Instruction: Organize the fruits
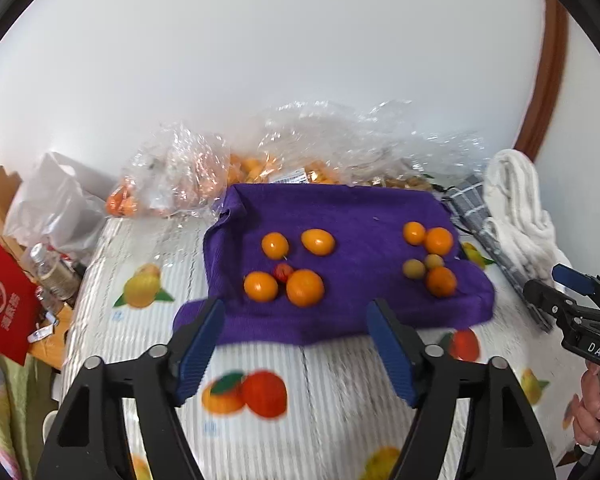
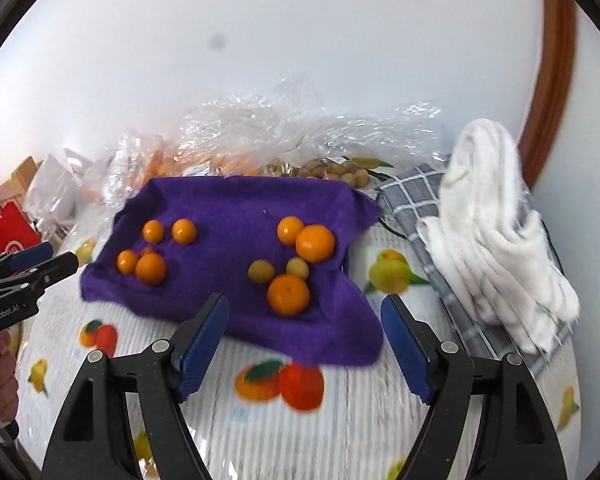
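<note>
The left gripper (image 1: 296,346) holds its blue-padded fingers (image 1: 198,344) spread wide with nothing between them, poised over the near edge of the purple cloth (image 1: 340,208). The right gripper (image 2: 304,344) does the same, its fingers (image 2: 406,344) wide apart and bare, just short of the cloth's near right corner.

On the cloth the fruit lies in two groups, well apart. The left group (image 1: 288,266) has four orange fruits with a small red fruit (image 1: 283,271) wedged between the two nearest. The right group (image 2: 294,258) has three orange fruits and two small yellow-green fruits (image 2: 261,271), the pieces touching or nearly so.

The cloth lies on a striped table cover (image 1: 332,400) printed with fruit. Behind it, crumpled clear plastic bags (image 1: 188,168) hold more orange fruit, one with a white printed label too blurred to read. At the right, a white towel (image 2: 496,232) lies on a grey checked cloth (image 2: 412,196).

From the left camera the right tool's body reads "DAS" (image 1: 598,347); from the right camera the left tool reads "GenRobot.AI" (image 2: 0,314). A red bag (image 1: 4,304) at far left carries white Chinese characters and a round emblem.
</note>
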A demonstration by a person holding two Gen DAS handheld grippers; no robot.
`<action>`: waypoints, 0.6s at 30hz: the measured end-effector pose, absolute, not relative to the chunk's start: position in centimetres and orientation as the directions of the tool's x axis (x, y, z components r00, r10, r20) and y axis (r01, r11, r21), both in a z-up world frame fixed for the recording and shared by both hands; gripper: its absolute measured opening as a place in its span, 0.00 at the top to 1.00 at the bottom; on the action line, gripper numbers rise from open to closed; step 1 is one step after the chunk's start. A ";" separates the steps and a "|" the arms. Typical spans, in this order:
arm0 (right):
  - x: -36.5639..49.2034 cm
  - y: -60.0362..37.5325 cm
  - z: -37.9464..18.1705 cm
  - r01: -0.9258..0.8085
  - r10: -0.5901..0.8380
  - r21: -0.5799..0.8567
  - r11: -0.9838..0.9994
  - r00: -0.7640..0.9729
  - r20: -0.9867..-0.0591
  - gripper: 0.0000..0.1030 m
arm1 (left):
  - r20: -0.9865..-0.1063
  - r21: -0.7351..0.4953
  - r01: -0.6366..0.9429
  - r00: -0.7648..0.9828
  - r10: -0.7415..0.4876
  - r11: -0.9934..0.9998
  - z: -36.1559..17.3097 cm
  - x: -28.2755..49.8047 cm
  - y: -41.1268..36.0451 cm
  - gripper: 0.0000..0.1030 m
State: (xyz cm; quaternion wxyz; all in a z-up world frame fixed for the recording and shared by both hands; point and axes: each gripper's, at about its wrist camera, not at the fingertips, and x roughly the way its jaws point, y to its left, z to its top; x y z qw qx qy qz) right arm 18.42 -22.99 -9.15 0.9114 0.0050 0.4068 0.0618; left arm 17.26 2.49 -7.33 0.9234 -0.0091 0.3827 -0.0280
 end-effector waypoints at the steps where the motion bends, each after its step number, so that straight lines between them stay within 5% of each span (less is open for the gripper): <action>1: 17.4 -23.2 -8.8 -0.107 0.118 0.062 0.992 0.666 -0.737 0.15 | -0.704 -0.038 0.050 0.708 -0.062 0.998 -7.0 16.3 2.3 0.20; 8: 10.2 -23.2 -6.9 -0.108 0.110 0.047 0.993 0.705 -0.700 0.01 | -0.655 -0.015 0.062 0.753 -0.056 0.998 -5.4 8.9 0.5 0.11; 18: 3.9 -24.4 -6.2 -0.041 0.059 0.043 0.998 0.741 -0.668 0.01 | -0.599 -0.035 0.043 0.799 -0.056 0.998 -4.3 2.2 -0.8 0.08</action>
